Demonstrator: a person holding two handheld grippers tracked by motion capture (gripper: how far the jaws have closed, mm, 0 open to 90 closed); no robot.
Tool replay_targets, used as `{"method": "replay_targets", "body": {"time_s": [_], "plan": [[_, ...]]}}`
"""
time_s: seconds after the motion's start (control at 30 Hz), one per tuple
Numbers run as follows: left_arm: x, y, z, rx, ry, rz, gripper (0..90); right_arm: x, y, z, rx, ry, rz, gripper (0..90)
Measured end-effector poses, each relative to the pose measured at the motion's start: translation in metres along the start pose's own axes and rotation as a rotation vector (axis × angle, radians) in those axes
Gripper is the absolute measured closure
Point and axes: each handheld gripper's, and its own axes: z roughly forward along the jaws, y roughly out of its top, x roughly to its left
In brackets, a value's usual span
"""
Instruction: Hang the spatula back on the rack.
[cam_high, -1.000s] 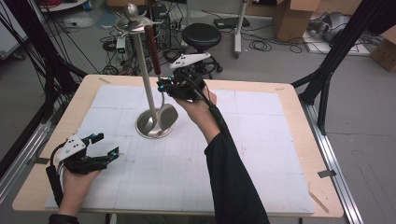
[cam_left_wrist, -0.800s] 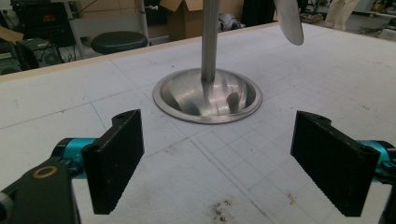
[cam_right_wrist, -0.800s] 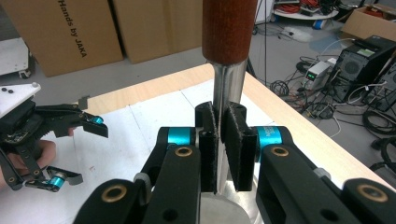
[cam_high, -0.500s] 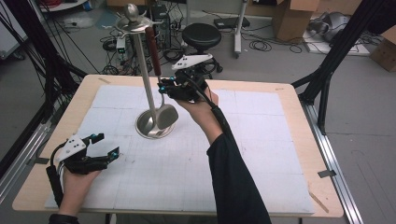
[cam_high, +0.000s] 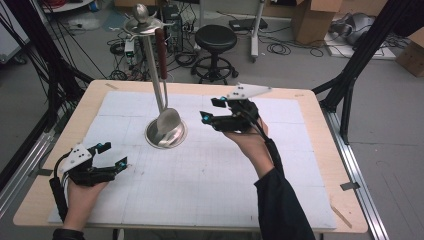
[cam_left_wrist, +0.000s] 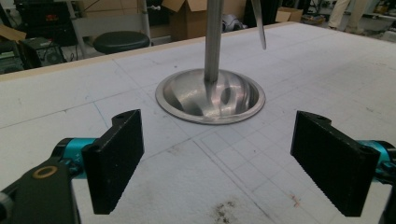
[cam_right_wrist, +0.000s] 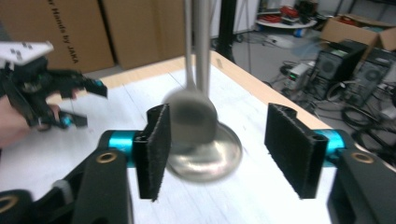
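Observation:
A steel stand rises from a round dished base (cam_high: 165, 135) on the white mat, its pole (cam_high: 154, 70) ending in a top disc. A ladle with a brown handle (cam_high: 160, 55) hangs from that disc, its bowl (cam_high: 168, 120) just above the base. My right gripper (cam_high: 207, 110) is open and empty, held a short way right of the stand and pointing at it. In the right gripper view the blurred ladle bowl (cam_right_wrist: 189, 112) shows between the jaws, farther off. My left gripper (cam_high: 114, 154) is open low over the mat at the front left, facing the base (cam_left_wrist: 210, 95).
The wooden table (cam_high: 305, 100) carries a white gridded mat (cam_high: 200, 190). A black stool (cam_high: 216, 37), cables and cardboard boxes stand on the floor behind. Black frame legs (cam_high: 350, 85) flank the table's right side.
My right gripper has drawn back from the stand's pole, to the right and toward the person. The left gripper has stayed put.

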Motion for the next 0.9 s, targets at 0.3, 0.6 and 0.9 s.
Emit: {"method": "replay_targets", "body": {"time_s": [0.3,0.6,0.9], "plan": [[0.007,-0.002,0.002,-0.009,0.028,-0.021,17.8,-0.011,-0.065,-0.055,-0.040,-0.076,0.066,29.1],[0.008,-0.004,0.004,0.018,0.044,-0.003,17.7,-0.020,-0.138,-0.098,-0.068,-0.185,0.153,21.4],[0.006,-0.006,0.010,0.053,0.045,-0.001,17.8,-0.026,-0.167,-0.109,-0.059,-0.236,0.172,18.8]]}}
